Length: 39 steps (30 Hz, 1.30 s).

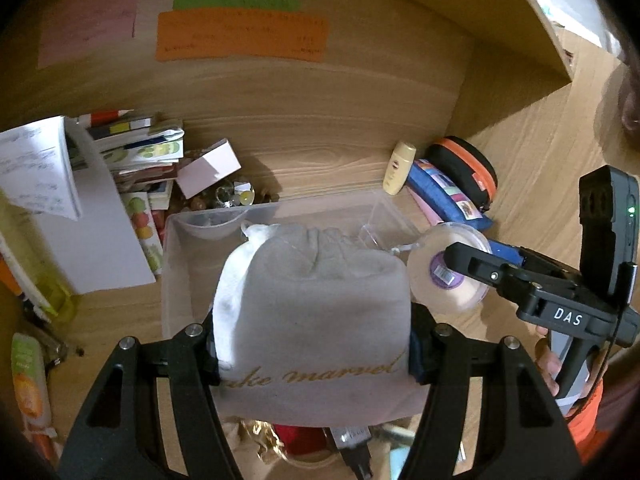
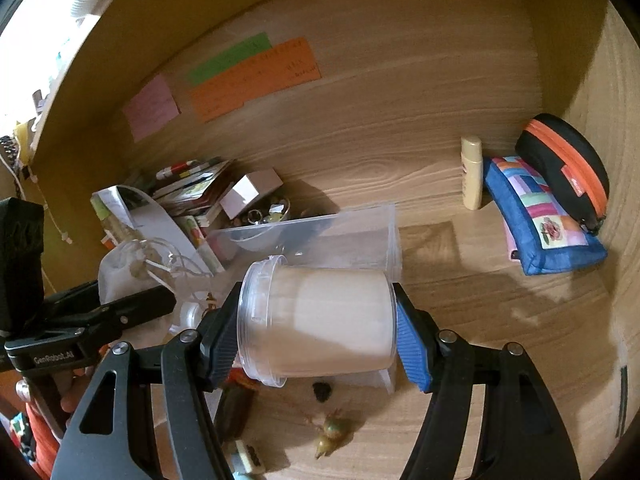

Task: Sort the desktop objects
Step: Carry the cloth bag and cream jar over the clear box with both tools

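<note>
Pouch [image 1: 316, 320] between left tool [image 1: 314, 354] pads

A grey drawstring pouch [image 1: 316, 320] with gold script lettering hangs upright above a clear bin [image 1: 176, 264] on the desk. A clear lidded jar [image 2: 316, 316] of cream pads lies sideways, raised just beside the bin.

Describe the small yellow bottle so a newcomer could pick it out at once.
Look along the wooden back panel where it meets the desk, right of the clear plastic bin. The pale yellow bottle stands upright against that panel, just left of the blue patchwork pouch. It is the only slim, upright, cream-yellow thing there; its neighbours are soft zipped cases.
</note>
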Available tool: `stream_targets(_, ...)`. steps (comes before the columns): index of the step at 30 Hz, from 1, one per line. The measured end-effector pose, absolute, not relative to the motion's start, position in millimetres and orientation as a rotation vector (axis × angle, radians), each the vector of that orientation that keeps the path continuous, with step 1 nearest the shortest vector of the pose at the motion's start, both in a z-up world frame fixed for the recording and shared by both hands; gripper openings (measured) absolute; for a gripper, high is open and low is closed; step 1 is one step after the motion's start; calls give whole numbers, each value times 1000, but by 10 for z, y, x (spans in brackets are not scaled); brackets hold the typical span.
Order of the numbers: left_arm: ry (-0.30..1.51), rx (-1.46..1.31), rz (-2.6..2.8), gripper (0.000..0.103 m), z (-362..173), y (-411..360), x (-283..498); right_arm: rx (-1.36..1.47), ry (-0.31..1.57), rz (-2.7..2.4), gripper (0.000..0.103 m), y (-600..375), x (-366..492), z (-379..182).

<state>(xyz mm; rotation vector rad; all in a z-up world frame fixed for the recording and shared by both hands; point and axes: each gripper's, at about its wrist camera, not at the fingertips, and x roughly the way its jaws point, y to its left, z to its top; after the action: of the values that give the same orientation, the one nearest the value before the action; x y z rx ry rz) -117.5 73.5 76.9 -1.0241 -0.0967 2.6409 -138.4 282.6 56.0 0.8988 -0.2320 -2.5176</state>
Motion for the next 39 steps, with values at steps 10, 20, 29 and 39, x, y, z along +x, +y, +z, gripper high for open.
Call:
stream_targets(10,-89,-1087,2649,64,620,671,-1595,958,-149,-2514,64,2629,-1759,490)
stream_targets(20,-118,-1203,2646,64,376,551,-2020,1019,-6,-2503,64,2368,-2065,391)
stream_targets(29,-103,-1250,2646,65,310,529,-2098,1074,64,-2494,64,2167,-2211,199)
stream_targets(39,-120,-1283,2647,69,317,495,-2097,1096,84,-2491,65,2150,-2213,233)
